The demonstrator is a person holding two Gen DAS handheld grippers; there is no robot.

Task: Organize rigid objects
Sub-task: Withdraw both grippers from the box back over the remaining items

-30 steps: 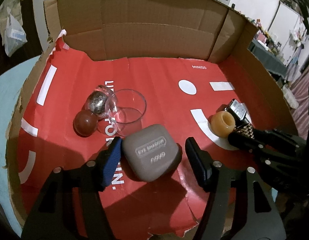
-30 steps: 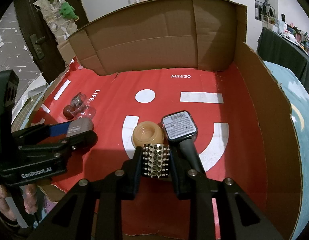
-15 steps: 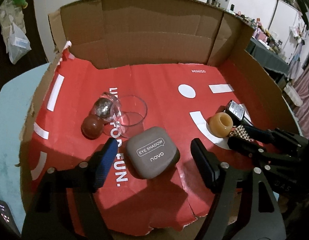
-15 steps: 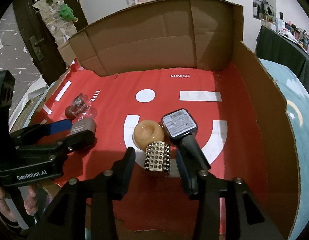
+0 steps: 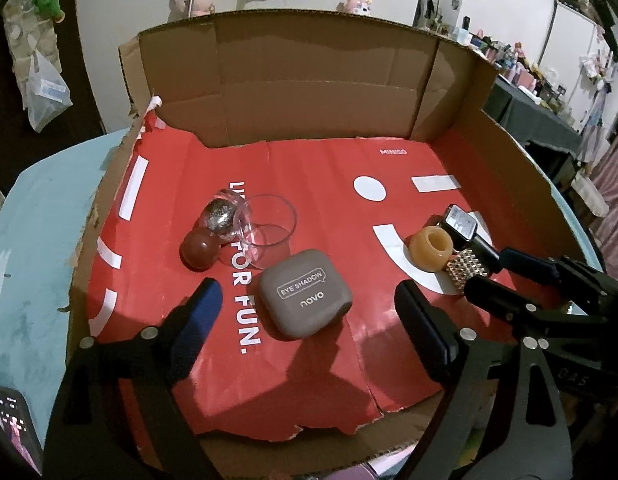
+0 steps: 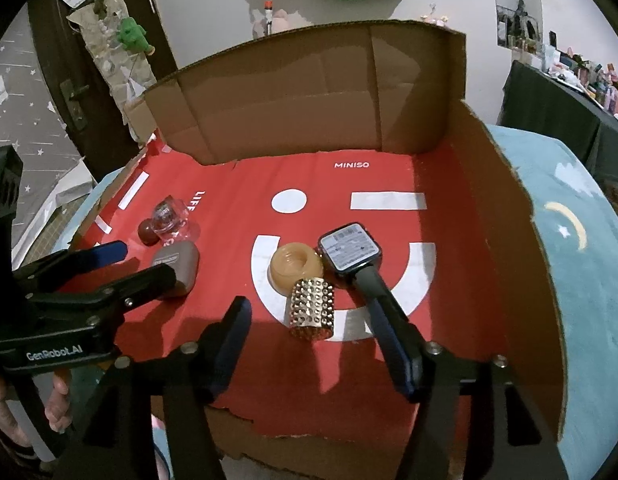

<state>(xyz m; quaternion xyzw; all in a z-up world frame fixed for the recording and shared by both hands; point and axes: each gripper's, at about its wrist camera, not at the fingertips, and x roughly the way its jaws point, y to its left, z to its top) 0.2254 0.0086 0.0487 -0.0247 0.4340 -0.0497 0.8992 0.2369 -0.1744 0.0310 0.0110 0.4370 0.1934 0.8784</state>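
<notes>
— What are you seeing through the left wrist camera?

— I'm looking at my left gripper (image 5: pixel 305 314) hanging with its fingers spread wide and gripping nothing. The eyeshadow case (image 5: pixel 305 294) is lying between the fingertips, touching neither. Just beyond it, a glass bowl (image 5: pixel 265 226), a silvery ball (image 5: pixel 220 216) and a brown ball (image 5: pixel 200 250) are sitting bunched together on the red liner (image 5: pixel 309 360) of the cardboard box (image 5: pixel 309 92).

— And the right wrist camera?

— I'm seeing my right gripper (image 6: pixel 315 340) standing open too, fingers apart and gripping nothing. The studded gold cylinder (image 6: pixel 312 307) is standing upright between them, free of both. It's touching the amber ring (image 6: pixel 296 268), and the smartwatch (image 6: pixel 349 250) is lying just beside that, its strap running down along my right-hand finger.
</notes>
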